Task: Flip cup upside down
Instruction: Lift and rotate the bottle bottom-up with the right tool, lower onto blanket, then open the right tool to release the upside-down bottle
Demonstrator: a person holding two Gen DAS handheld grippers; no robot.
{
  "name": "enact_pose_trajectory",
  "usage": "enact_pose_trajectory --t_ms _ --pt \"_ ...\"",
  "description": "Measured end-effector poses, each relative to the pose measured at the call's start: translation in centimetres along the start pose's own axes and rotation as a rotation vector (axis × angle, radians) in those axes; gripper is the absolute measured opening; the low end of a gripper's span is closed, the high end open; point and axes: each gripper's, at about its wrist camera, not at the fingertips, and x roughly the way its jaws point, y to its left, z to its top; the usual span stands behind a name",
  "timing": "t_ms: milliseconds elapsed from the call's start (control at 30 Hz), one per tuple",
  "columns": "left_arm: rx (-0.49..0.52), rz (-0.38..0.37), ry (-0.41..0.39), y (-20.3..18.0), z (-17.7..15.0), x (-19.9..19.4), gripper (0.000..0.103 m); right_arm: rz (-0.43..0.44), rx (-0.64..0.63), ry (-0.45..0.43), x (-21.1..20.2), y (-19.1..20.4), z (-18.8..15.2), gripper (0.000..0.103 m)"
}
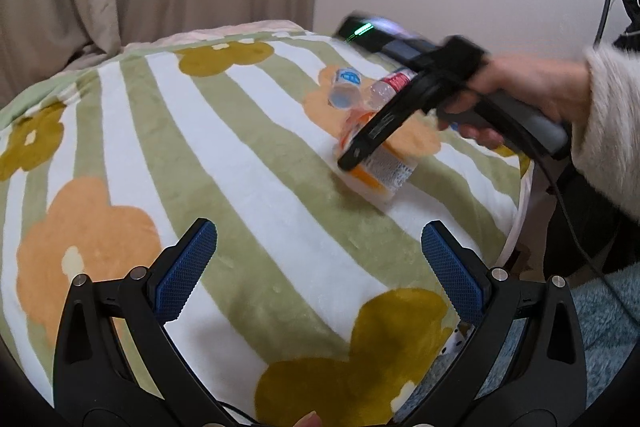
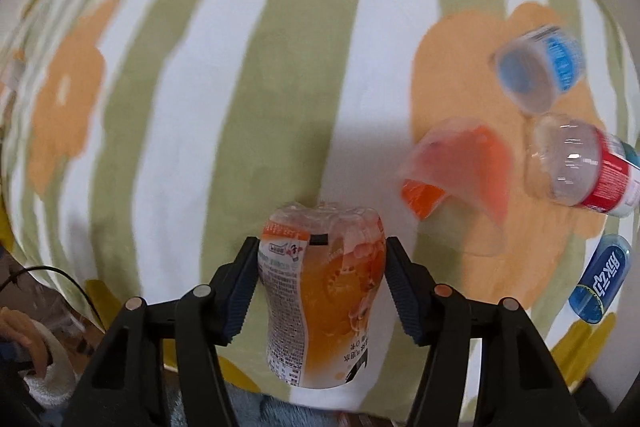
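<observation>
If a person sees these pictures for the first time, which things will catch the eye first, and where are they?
First, the clear plastic cup with the orange label, gripped between the black fingers of the right gripper above the green-and-white striped blanket with flowers. To its right on the blanket lie a cut orange plastic cup, a blue-labelled cup and a red-labelled cup. The left gripper hangs open, holding nothing.
</observation>
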Motion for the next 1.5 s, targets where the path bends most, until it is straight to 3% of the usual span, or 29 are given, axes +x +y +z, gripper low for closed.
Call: enact_pose_trajectory --t_ms 33,100,233,267,367,467,733,1133,1167,1233,1300,1500 --pt "-0.008 0.006 -0.009 0.0 0.0 -0.1 0.102 0.024 0.010 -0.069 -1.1 -0.3 -0.7 0.057" --pt "-0.029 0.038 -0.038 0.0 -0.1 -0.3 0.102 0.035 -0.016 -0.313 -3.8 -1.0 -4.0 0.057" --pt "-0.073 0.103 -0.096 -0.7 0.0 -0.4 0.102 0.015 -0.062 -0.711 -3.0 -0.3 -10.0 0.057" --pt "-0.075 0.113 -0.102 -1.0 0.0 -0.3 0.102 0.019 -0.055 -0.755 -1.6 0.9 -12.3 0.057" --pt "-0.045 0.151 -0.108 -1.9 0.2 0.3 0.102 0.011 -0.025 -0.842 0.6 2.5 -12.9 0.057" --pt "-0.032 0.165 -0.102 -2.3 0.2 0.6 0.102 -0.002 -0.025 -0.837 2.3 4.9 -13.7 0.057" --pt "0.006 0.164 -0.087 -3.4 -0.1 1.4 0.102 -0.046 -0.077 -0.827 2.4 5.4 -18.1 0.057" --pt "0.021 0.162 -0.088 -4.2 -0.2 1.2 0.102 -0.074 -0.060 -0.822 2.9 5.6 -17.9 0.058" --pt "0.019 0.159 -0.087 -4.2 -0.2 1.2 0.102 -0.072 -0.060 -0.817 2.9 5.5 -18.0 0.060" --pt "0.012 0.151 -0.090 -4.3 -0.3 1.1 0.102 -0.066 -0.048 -0.797 3.0 5.5 -17.8 0.086" --pt "0.011 0.151 -0.090 -4.4 -0.3 1.0 0.102 -0.059 -0.036 -0.792 2.8 5.3 -18.0 0.099" --pt "0.012 0.156 -0.096 -4.6 -0.2 0.3 0.102 -0.050 -0.025 -0.763 2.4 5.2 -18.4 0.102"
